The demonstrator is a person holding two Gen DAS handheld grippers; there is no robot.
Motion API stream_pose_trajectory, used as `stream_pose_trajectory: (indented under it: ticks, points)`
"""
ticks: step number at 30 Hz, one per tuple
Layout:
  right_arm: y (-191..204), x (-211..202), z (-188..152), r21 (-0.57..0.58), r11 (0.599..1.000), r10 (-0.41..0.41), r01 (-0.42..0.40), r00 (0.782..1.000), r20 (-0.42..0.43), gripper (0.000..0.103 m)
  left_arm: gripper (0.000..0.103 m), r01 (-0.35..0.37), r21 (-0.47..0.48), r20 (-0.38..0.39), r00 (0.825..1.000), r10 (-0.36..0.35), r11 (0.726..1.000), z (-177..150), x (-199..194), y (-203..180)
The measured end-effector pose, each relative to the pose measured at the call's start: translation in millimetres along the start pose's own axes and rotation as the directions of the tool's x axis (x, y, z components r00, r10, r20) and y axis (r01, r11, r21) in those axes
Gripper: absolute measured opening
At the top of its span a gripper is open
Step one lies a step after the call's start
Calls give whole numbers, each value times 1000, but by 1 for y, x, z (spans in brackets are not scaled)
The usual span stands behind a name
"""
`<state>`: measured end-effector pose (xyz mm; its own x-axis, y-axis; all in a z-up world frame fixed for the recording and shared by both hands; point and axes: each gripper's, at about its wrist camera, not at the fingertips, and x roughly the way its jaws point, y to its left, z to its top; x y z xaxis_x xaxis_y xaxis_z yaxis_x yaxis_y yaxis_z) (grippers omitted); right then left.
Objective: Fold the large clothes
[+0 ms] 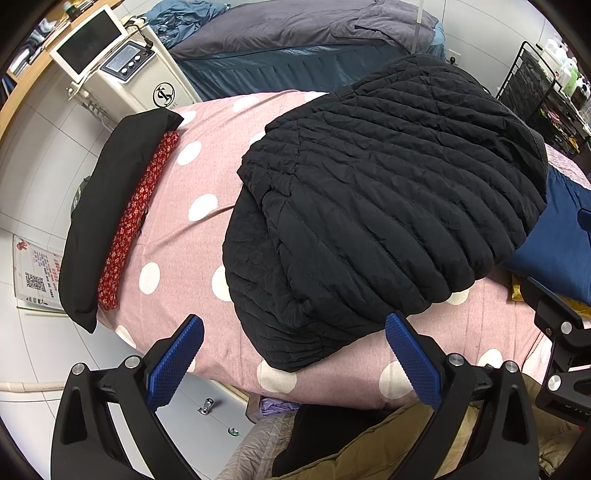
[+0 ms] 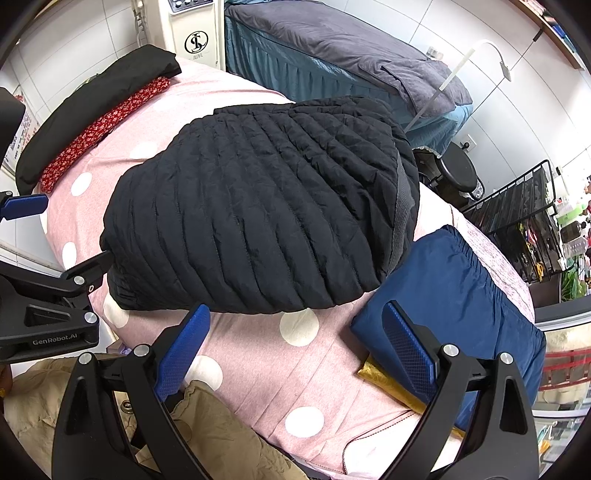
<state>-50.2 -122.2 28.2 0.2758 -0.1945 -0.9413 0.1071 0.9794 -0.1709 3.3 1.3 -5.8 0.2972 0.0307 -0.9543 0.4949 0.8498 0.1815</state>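
Note:
A black quilted jacket (image 1: 376,206) (image 2: 258,218) lies folded into a thick bundle on a pink bed cover with white dots (image 1: 177,236) (image 2: 295,369). My left gripper (image 1: 295,328) hovers just short of the bundle's near edge, open, with nothing between its blue pads. My right gripper (image 2: 295,314) is open too, its jaws wide apart just in front of the jacket's near right edge and holding nothing. The left gripper's body (image 2: 48,314) shows at the left edge of the right wrist view, one tip beside the jacket's left corner.
A folded black garment (image 1: 110,199) with a red floral piece (image 1: 136,221) lies along the bed's left edge. A folded navy garment (image 2: 454,299) and a gold one (image 2: 391,387) lie right of the jacket. A tan garment (image 2: 207,439) is nearest me. Behind are a white machine (image 1: 122,70) and a grey-covered bed (image 1: 295,33).

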Motion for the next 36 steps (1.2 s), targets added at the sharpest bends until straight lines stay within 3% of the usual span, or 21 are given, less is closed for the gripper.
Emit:
stream_pose_trajectory:
  ticks: [30, 36]
  points:
    - [5, 0, -3, 0, 1000, 5, -5, 1000, -5, 93, 97, 21, -18, -16, 1000, -21, 1000, 1, 4, 4]
    - [-7, -6, 6, 24, 999, 26, -27, 999, 28, 93, 97, 54, -86, 25, 998, -52, 995, 10, 2, 25]
